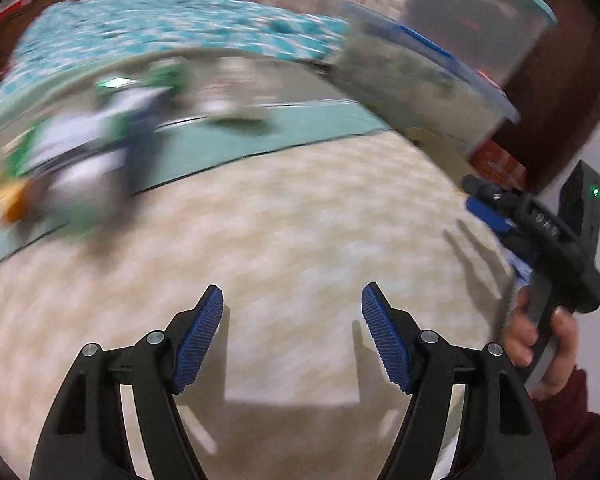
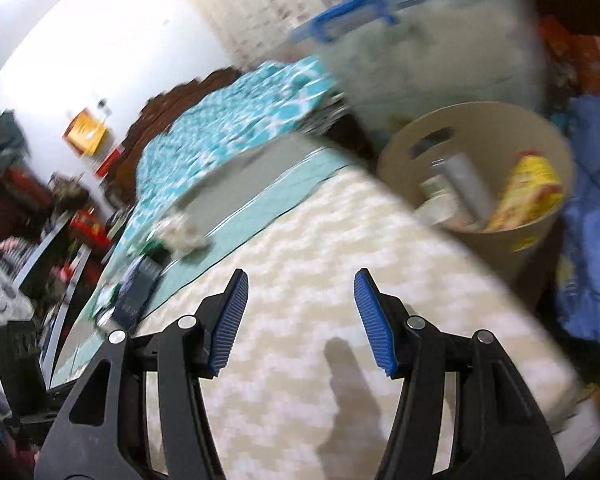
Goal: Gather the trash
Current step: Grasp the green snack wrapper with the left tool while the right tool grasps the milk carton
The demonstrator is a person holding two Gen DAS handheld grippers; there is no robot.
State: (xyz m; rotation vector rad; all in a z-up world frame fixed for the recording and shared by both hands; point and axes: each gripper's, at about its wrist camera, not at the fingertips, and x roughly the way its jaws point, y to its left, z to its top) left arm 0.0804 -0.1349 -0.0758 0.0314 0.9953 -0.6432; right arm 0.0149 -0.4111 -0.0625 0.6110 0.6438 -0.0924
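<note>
Both views are motion-blurred. My left gripper (image 1: 292, 300) is open and empty above a cream patterned bed cover (image 1: 280, 220). A blurred heap of trash wrappers (image 1: 80, 160), white, green, dark blue and orange, lies far left on a teal sheet (image 1: 300, 128). A crumpled pale wad (image 1: 224, 104) lies beyond it. My right gripper (image 2: 300, 288) is open and empty over the cream cover (image 2: 300, 380). A beige bin (image 2: 480, 184) off the bed's right edge holds a yellow packet (image 2: 528, 188) and other trash. The wad (image 2: 180, 234) and the wrappers (image 2: 136, 288) show at left.
A clear storage tub with a blue lid (image 1: 432, 80) stands at the back right, also in the right wrist view (image 2: 440, 52). The right gripper in a hand (image 1: 548, 240) is at the left view's right edge. Blue cloth (image 2: 592, 240) lies beside the bin. Cluttered shelves (image 2: 28, 240) are left.
</note>
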